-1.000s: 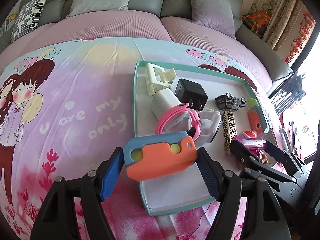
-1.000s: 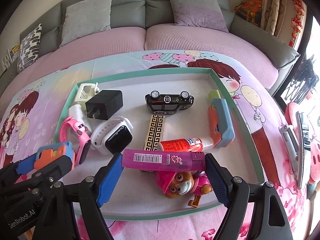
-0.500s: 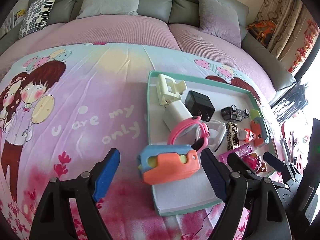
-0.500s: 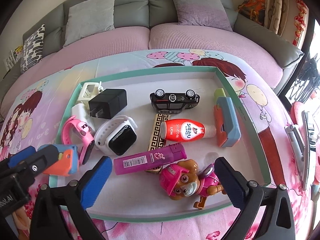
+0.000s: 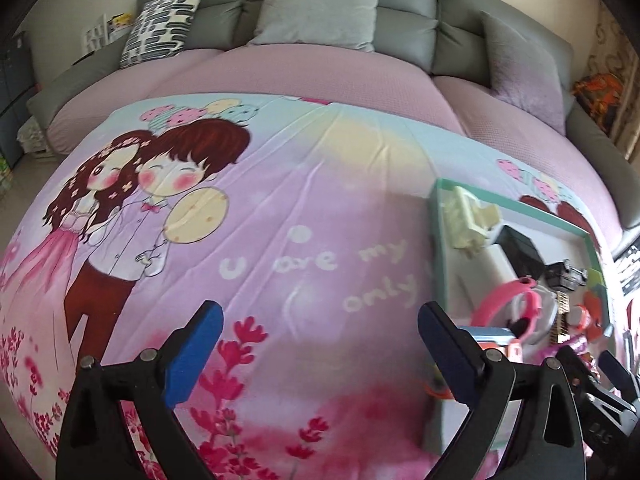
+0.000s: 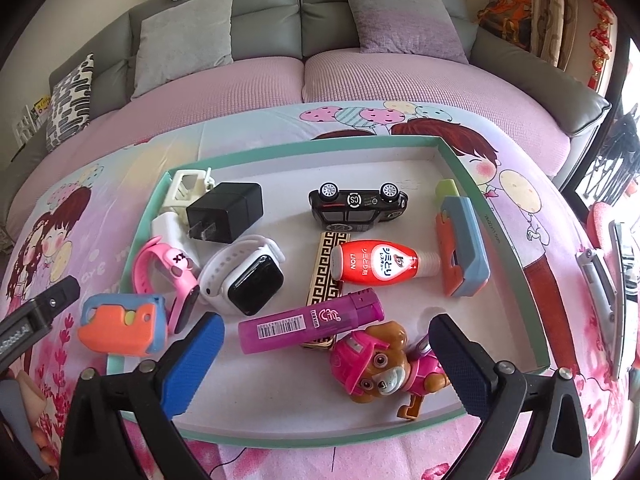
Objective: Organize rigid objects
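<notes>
A teal-rimmed tray [image 6: 476,172] on the bed holds several small objects. An orange-and-blue toy [image 6: 122,326] rests across its left rim. A purple lighter [image 6: 310,320] and a pink puppy figure [image 6: 380,364] lie at the tray's front. My right gripper [image 6: 324,364] is open and empty just above the tray's front edge. My left gripper [image 5: 318,350] is open and empty over the printed bedsheet, left of the tray [image 5: 438,240].
The tray also holds a black charger [image 6: 224,216], a white watch [image 6: 248,276], a pink watch [image 6: 172,276], a toy car [image 6: 358,204], a red bottle [image 6: 376,260] and another orange-blue toy [image 6: 462,244]. A grey sofa [image 6: 240,20] with cushions stands behind.
Both grippers opened: the left let go of the orange-and-blue toy, the right let go of the purple lighter. The left gripper then swung left, away from the tray.
</notes>
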